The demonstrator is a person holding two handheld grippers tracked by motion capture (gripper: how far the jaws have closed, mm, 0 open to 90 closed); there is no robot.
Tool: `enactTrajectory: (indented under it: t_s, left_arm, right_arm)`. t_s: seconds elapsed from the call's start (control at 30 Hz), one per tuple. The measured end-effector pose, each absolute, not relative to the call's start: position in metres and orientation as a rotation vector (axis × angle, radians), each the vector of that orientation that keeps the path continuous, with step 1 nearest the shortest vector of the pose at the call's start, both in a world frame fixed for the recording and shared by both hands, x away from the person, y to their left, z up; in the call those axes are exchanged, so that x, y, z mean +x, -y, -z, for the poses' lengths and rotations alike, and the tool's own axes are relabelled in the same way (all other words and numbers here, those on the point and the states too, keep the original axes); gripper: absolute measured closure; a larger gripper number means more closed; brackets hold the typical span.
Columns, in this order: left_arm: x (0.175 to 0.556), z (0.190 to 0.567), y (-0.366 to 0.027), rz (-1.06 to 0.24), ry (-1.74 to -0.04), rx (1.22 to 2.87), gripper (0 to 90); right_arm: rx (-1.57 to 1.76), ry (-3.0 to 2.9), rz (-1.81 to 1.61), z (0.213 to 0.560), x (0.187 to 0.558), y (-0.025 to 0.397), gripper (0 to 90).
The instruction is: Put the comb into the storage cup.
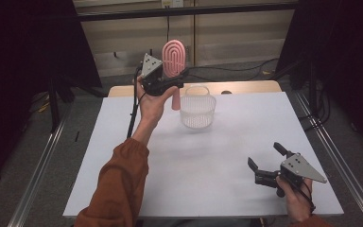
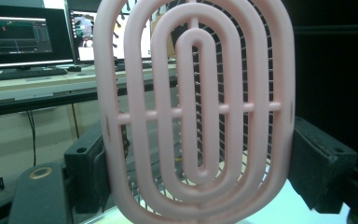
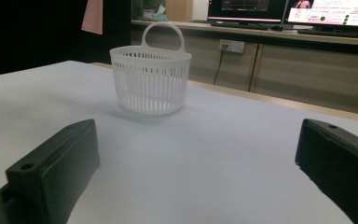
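A pink oval hairbrush [image 1: 174, 59] with a slotted head stands upright in the air over the table's far edge, just left of a white slatted basket [image 1: 198, 111] with a loop handle. My left gripper [image 1: 177, 81] is shut on the brush. In the left gripper view the brush head [image 2: 193, 107] sits between the two black jaws. My right gripper [image 1: 263, 154] rests low over the table's near right, open and holding nothing. The right gripper view faces the basket [image 3: 150, 84] between wide-apart jaws, with the brush's pink handle end [image 3: 93, 16] at top left.
The white tabletop [image 1: 217, 156] lies on a wooden table whose far edge [image 1: 246, 87] shows. Black curtains [image 1: 23, 56] hang on both sides. A bench with monitors [image 2: 23, 37] stands beyond. Cables [image 1: 246, 71] trail on the floor behind.
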State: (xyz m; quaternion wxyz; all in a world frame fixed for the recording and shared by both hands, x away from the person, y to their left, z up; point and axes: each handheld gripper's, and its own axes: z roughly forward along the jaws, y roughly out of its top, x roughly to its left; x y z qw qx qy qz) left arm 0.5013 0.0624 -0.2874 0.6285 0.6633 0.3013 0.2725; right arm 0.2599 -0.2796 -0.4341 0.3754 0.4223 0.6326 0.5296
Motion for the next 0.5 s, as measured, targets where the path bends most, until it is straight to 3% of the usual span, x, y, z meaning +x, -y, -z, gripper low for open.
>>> enactTrajectory:
  t_s: [0.5]
  left_arm:
    - [0.509, 0.294, -0.045, -0.610, -0.673, 1.523, 19.9]
  right_arm:
    - [1.080, -1.619, -1.353, 0.434, 0.259, 0.280, 0.0]
